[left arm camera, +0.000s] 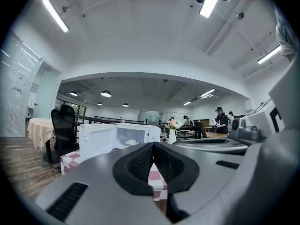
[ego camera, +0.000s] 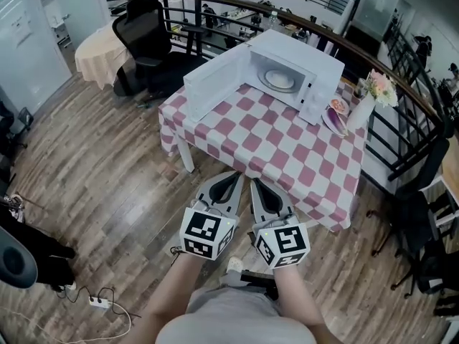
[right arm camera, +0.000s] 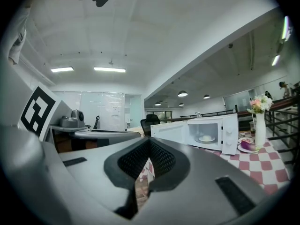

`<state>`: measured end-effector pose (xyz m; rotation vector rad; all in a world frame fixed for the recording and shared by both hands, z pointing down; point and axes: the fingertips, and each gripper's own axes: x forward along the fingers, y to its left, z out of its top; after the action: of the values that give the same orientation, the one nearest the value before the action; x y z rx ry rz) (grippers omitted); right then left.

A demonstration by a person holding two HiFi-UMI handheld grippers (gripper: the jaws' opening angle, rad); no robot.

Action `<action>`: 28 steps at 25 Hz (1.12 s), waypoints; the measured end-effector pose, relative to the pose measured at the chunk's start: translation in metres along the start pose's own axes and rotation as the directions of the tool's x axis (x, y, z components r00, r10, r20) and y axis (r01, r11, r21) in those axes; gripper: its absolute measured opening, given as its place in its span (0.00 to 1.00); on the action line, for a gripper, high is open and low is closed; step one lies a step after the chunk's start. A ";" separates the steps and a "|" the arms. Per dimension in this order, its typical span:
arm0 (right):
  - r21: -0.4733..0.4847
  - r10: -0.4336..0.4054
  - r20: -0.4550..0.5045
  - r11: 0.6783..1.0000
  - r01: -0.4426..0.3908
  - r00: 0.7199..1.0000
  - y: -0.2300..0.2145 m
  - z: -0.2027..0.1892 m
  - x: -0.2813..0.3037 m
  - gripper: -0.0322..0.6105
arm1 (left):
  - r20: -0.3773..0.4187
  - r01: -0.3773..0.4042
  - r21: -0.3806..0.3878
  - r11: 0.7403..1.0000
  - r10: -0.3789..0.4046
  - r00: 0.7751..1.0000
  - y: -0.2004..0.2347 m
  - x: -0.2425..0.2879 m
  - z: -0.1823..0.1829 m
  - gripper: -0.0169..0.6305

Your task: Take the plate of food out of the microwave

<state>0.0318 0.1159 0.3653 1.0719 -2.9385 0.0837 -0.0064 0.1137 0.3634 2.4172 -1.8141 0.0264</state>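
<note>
Closest, the left gripper [ego camera: 228,185] and right gripper [ego camera: 259,192] hang side by side short of the table, both clenched tip to tip on nothing. Beyond them the checked tablecloth [ego camera: 280,153] carries the white microwave [ego camera: 305,67], its door [ego camera: 215,84] swung wide, the plate of food [ego camera: 280,79] resting inside

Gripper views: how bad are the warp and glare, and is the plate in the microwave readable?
Left gripper view: heavy fisheye, dark corners, ceiling light blown out; plate small but clear inside the microwave. Right gripper view: same warp, even light, plate visible. Head view: milder bend, no glare.
</note>
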 end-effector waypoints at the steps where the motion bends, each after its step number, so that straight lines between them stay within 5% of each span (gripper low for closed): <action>1: 0.000 0.001 0.001 1.000 -0.001 1.000 -0.007 0.000 0.003 0.09 | 0.001 -0.001 0.000 1.000 0.001 1.000 -0.001 0.007 0.001 0.03; 28: 0.012 -0.041 0.001 0.999 0.041 0.999 -0.102 -0.004 0.033 0.09 | -0.012 -0.012 -0.040 0.999 0.012 1.000 0.006 0.109 0.000 0.03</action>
<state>0.0723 0.0171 0.3749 1.1330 -2.9194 0.1007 0.0186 0.0078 0.3735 2.3745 -1.8064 0.0051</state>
